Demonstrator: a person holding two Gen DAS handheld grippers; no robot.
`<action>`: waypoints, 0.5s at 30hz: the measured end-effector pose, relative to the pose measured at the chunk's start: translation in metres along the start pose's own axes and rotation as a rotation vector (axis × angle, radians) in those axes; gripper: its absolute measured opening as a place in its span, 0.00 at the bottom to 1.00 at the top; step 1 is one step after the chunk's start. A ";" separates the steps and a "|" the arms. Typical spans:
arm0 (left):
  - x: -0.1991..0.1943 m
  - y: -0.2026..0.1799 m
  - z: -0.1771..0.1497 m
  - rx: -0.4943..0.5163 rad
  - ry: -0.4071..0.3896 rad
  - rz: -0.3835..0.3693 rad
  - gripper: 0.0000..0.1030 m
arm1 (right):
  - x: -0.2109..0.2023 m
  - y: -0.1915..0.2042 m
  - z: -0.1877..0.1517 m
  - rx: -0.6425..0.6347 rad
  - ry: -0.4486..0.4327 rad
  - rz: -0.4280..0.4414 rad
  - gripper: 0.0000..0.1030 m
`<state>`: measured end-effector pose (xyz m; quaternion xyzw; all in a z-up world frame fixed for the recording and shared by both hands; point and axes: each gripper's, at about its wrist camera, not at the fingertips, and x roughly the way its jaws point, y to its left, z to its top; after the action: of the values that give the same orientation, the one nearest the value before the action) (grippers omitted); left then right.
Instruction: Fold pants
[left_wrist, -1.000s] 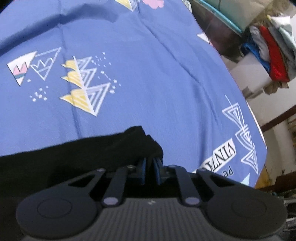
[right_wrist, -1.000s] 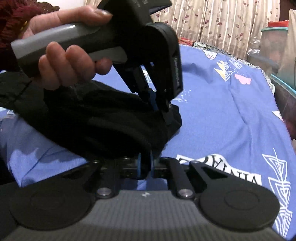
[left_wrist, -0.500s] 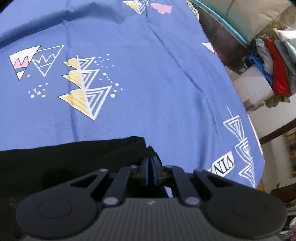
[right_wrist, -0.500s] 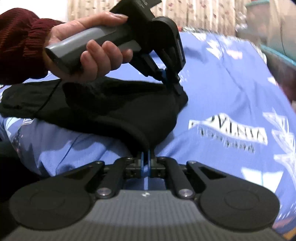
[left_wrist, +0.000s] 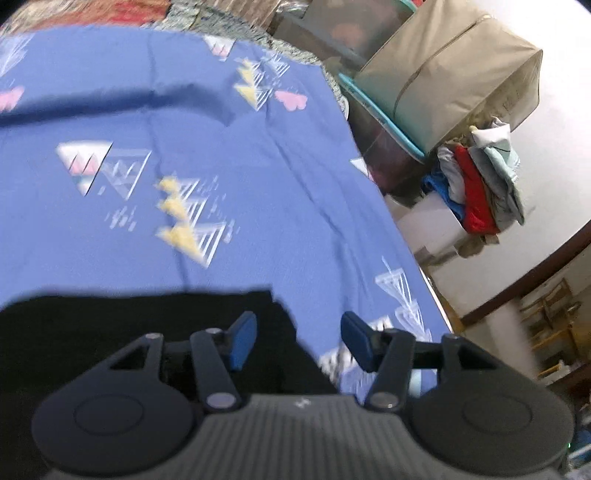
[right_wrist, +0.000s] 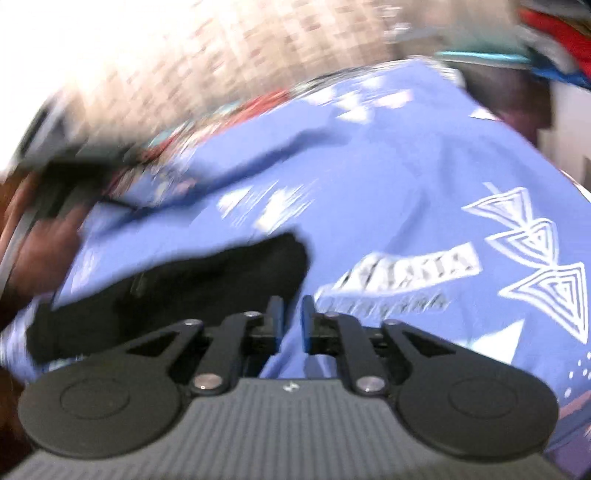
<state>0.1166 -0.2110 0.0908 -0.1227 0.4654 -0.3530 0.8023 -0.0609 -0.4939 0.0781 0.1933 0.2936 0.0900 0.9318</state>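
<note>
The black pants (left_wrist: 122, 332) lie on a blue patterned sheet (left_wrist: 229, 155). In the left wrist view my left gripper (left_wrist: 297, 341) is open and empty, raised just above the pants' right corner. In the blurred right wrist view the pants (right_wrist: 207, 280) lie left of centre on the sheet (right_wrist: 388, 192). My right gripper (right_wrist: 291, 321) is slightly open and empty, with its fingers just off the pants' near right edge. The left hand (right_wrist: 40, 247) shows blurred at the far left.
The sheet's right edge drops off near a beige storage bag (left_wrist: 447, 70) on a dark tub (left_wrist: 384, 147). A pile of folded clothes (left_wrist: 476, 184) sits beyond. Patterned curtains (right_wrist: 207, 62) hang behind the bed.
Both grippers were shut on the pants' corners and have let go. The left has opened wide and lifted. The right has opened slightly and swung away fast; the pants now lie flat.
</note>
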 end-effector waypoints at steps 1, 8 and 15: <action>-0.003 0.004 -0.011 0.003 0.018 0.001 0.50 | 0.013 -0.003 0.009 0.032 0.003 0.010 0.44; 0.006 0.036 -0.070 0.004 0.126 0.137 0.44 | 0.133 -0.012 0.031 0.169 0.260 0.036 0.64; -0.007 0.054 -0.077 -0.037 0.105 0.122 0.41 | 0.123 0.031 0.031 -0.063 0.084 -0.118 0.05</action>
<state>0.0741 -0.1574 0.0257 -0.0902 0.5198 -0.3006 0.7945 0.0553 -0.4405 0.0506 0.1423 0.3402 0.0521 0.9281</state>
